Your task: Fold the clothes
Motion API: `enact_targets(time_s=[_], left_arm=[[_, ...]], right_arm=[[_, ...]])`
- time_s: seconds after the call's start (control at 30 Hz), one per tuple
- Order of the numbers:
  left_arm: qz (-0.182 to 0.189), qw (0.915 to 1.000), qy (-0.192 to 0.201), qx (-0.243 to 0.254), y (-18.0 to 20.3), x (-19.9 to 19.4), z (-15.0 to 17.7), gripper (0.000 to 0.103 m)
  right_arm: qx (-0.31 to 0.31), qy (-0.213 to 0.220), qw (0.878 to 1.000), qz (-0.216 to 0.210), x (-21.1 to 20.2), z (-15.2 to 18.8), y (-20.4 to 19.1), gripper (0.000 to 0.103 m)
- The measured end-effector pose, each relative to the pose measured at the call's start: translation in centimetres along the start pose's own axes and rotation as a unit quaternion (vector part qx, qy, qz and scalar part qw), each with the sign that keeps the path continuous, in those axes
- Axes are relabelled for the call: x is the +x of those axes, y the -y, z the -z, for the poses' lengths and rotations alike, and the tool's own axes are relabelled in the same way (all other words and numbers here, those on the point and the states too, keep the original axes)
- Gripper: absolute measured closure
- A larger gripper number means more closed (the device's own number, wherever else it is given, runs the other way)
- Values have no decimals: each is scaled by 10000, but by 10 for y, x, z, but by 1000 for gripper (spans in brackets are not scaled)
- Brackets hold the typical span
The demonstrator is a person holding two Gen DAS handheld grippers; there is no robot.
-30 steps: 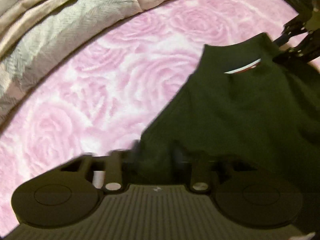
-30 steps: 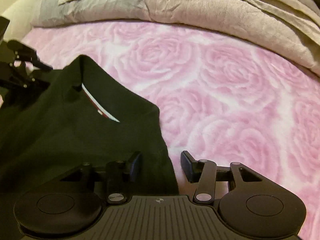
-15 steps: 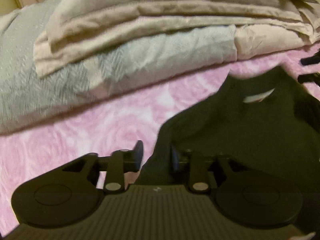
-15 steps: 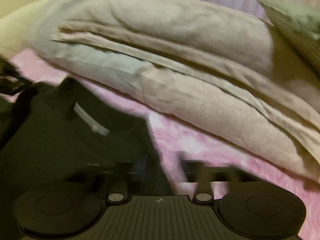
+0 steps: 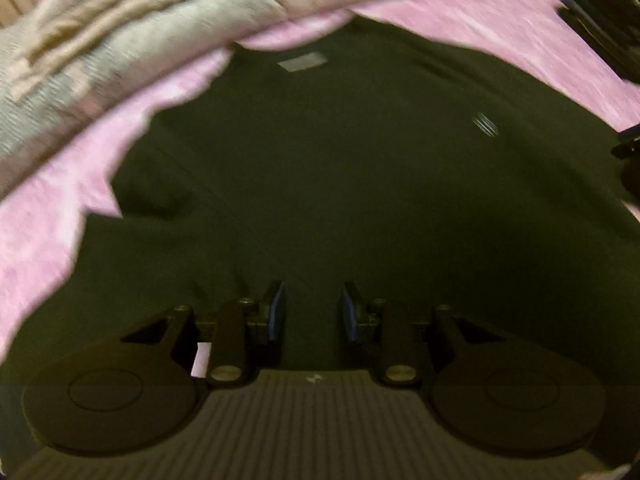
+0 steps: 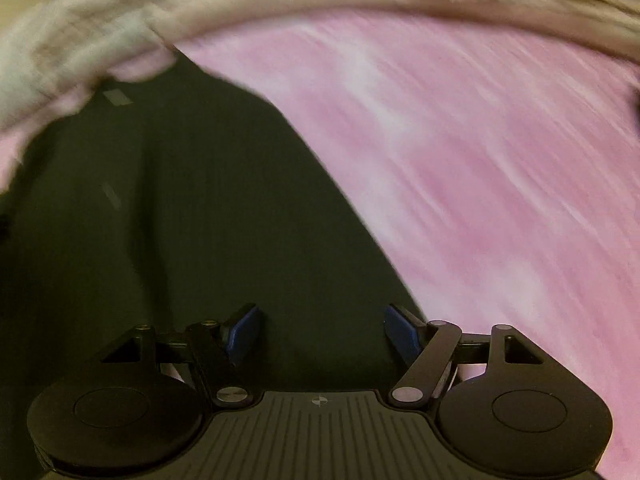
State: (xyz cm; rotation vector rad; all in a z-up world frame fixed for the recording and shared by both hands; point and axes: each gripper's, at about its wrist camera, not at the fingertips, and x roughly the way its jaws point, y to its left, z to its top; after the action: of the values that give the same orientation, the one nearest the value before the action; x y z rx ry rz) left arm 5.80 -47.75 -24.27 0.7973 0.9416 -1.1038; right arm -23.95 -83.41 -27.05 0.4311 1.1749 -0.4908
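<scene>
A dark green shirt [image 5: 340, 160] lies spread flat on the pink rose blanket [image 5: 520, 40], its neck label [image 5: 302, 60] at the far end near the folded bedding. My left gripper [image 5: 312, 292] hangs open over the shirt's body, blue pads apart with only the cloth below showing between them. In the right wrist view the shirt [image 6: 180, 220] fills the left half, its label [image 6: 118, 98] far off. My right gripper [image 6: 322, 314] stands wide open above the shirt's right edge, holding nothing. Both views are blurred by motion.
Folded beige and grey bedding [image 5: 120, 40] is piled along the far side of the bed and also shows in the right wrist view [image 6: 280, 8]. Pink blanket [image 6: 480, 160] stretches to the right of the shirt. Dark parts [image 5: 600, 12] show at the left view's top right.
Both grippers have let go of the shirt near its neck, opened, and drawn back over its body. The shirt now lies flat instead of being held up by its top edge.
</scene>
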Motion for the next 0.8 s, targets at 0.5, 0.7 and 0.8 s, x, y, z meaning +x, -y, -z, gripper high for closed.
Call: enact_targets(time_s=[0.5, 0.7, 0.8], left_arm=[[1467, 9768, 371, 1518, 180, -19, -47, 72], [1849, 9616, 428, 1982, 243, -14, -70, 72], [1988, 9600, 357, 1937, 263, -8, -81, 72]], right_arm=[[1559, -60, 9866, 481, -80, 141, 82, 31], [2208, -46, 9750, -235, -81, 157, 101, 63], [2616, -12, 9631, -634, -90, 154, 125, 70]])
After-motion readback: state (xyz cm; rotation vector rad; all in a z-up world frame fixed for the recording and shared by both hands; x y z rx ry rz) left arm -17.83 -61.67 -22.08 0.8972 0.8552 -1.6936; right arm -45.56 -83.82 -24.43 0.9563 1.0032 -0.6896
